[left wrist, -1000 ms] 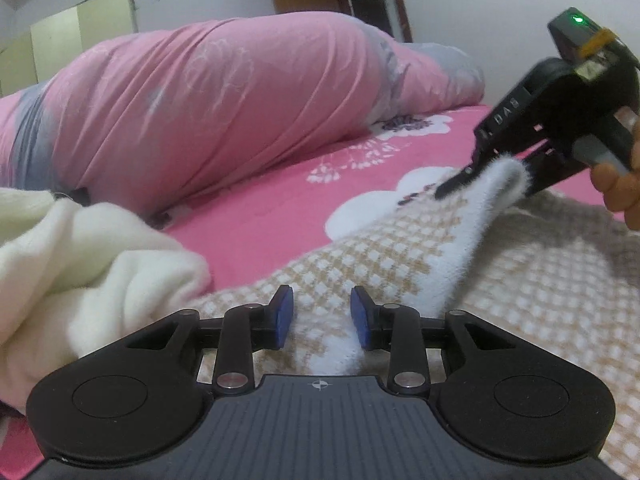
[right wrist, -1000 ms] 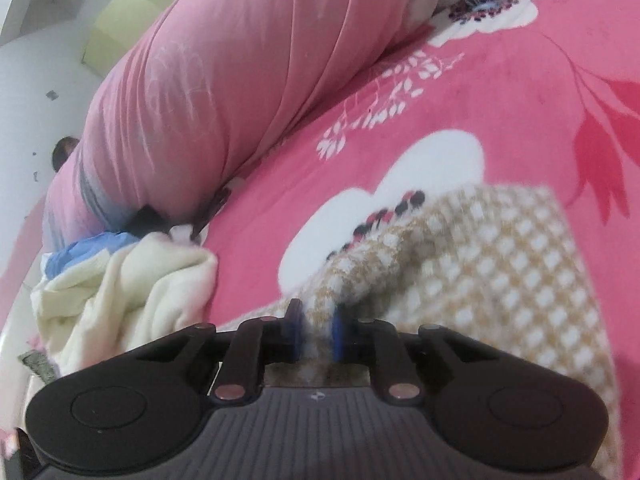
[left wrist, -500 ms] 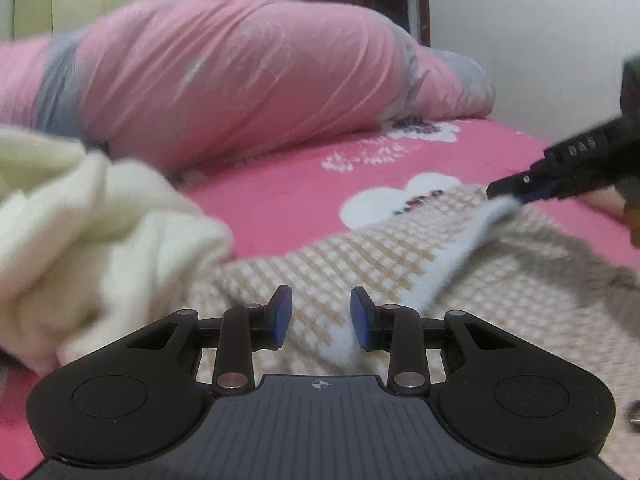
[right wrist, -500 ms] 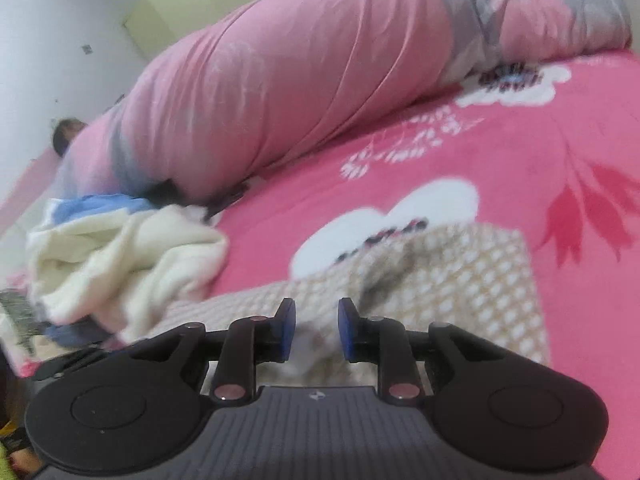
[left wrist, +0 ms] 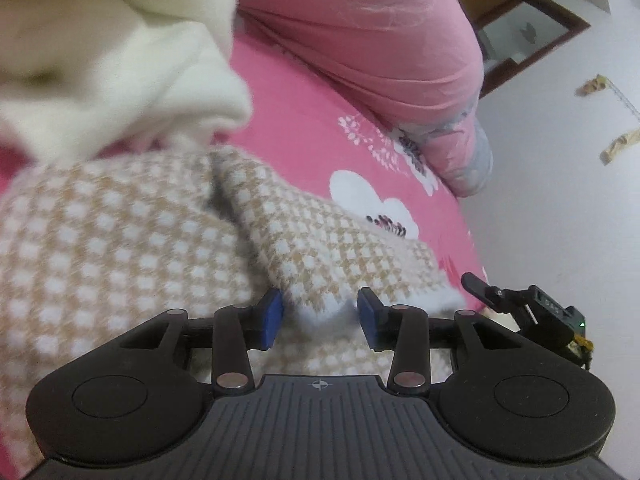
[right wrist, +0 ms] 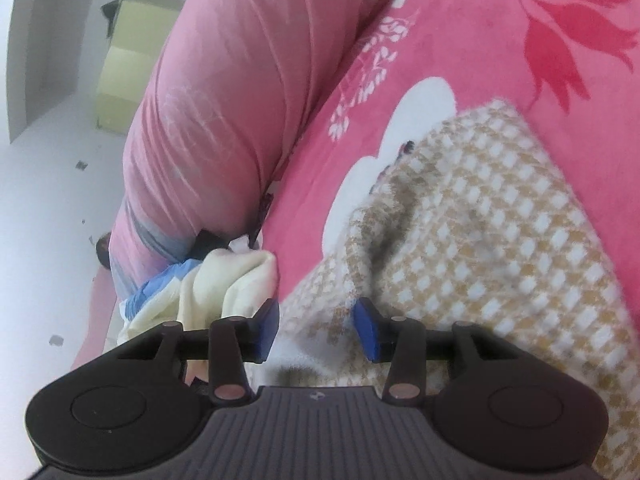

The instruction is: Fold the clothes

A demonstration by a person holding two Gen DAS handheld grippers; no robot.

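Left wrist view: a bed (left wrist: 304, 128) with a bright pink flowered cover fills most of the scene beyond the fingers. Far ahead and to the right of them lies a long pink bolster (left wrist: 380, 28), ending against a white wall. A tan-and-white checked garment (left wrist: 112, 248) spreads over the bed, reaching from well left of the fingers to right under them. A raised fold of it with a fuzzy white edge runs down into the gap between the blue pads. The left gripper (left wrist: 319, 316) is spread wide and grips nothing; the fold only sits between its fingers. Ahead and to the left, a blurred cream garment (left wrist: 120, 60) is heaped against the checked one. Just past the right finger, low at the bed's edge, the black tip of the right gripper (left wrist: 474, 282) shows with a small green light on its body.

Right wrist view: the right gripper (right wrist: 316, 326) is likewise wide apart and holds nothing. The checked garment (right wrist: 480, 240) lies under and ahead-right of its fingers, rumpled near the middle. Beyond the left finger sits the cream garment (right wrist: 224, 280) with a bit of blue cloth (right wrist: 160, 284), at the foot of the bolster (right wrist: 224, 100).
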